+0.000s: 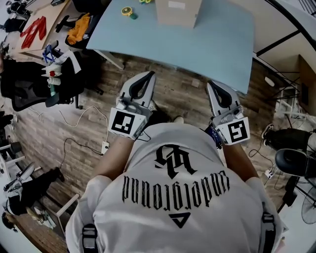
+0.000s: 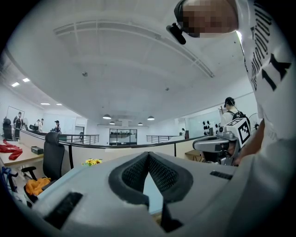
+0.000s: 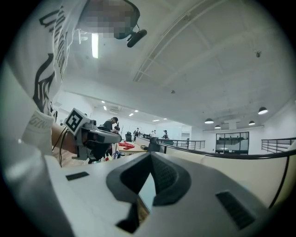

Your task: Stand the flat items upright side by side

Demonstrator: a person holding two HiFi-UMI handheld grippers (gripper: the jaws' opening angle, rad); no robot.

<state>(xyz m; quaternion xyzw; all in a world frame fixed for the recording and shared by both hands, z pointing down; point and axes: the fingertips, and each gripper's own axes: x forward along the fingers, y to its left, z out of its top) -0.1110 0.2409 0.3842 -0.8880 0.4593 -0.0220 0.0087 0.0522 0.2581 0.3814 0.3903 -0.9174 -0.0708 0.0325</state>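
With fingers together on nothing, the left gripper [image 1: 148, 75] and right gripper [image 1: 212, 84] sit short of the pale blue surface [image 1: 217, 47], where the brown cardboard box [image 1: 177, 12], perhaps the flat items, stands well ahead of them, so any reach calls for parting the fingers early.

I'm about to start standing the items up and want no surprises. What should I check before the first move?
1. Nothing in the left gripper: ok, jaws together, empty.
2. Nothing in the right gripper: ok, jaws together, empty.
3. Jaws opened for a grasp: not ok, both are shut.
4. Both grippers over the table: not ok, they hang above the floor, short of its near edge.
5. Flat items located: cannot tell; only a cardboard box and a tape roll show.
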